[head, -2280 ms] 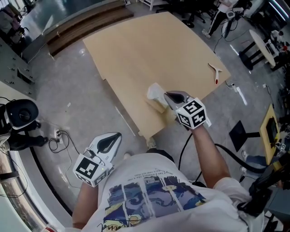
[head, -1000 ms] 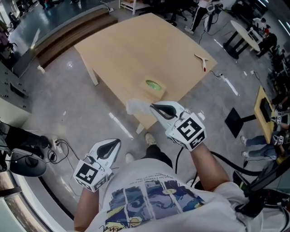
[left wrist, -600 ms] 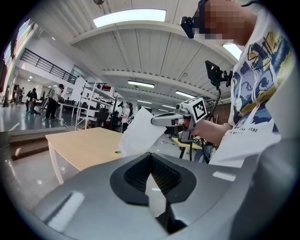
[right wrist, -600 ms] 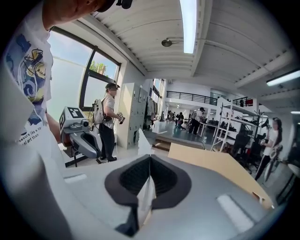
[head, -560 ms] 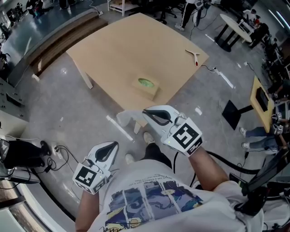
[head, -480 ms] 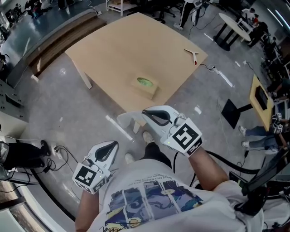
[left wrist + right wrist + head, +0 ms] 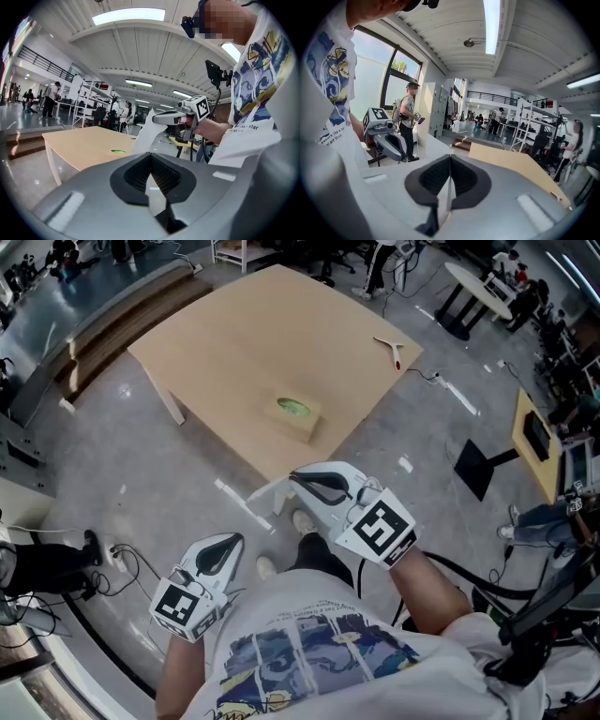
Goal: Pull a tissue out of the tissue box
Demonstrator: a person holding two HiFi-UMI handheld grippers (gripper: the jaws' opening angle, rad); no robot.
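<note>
Though off box [image 7: 293, 416], tissue [image 7: 270, 493] in right claw [image 7: 296, 478].

Grey polished floor [image 7: 122, 456] w/ tan table [image 7: 253, 343], big windows [image 7: 393, 75], strip lights [image 7: 491, 18] on white ceiling [image 7: 454, 42].

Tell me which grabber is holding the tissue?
The right gripper: its fingers pinch the white tissue. The left gripper hangs lower with nothing between its fingers.

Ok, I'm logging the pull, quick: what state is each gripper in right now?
Left gripper: closed, nothing between its jaws.
Right gripper: closed on the tissue, which hangs clear of the tissue box.
</note>
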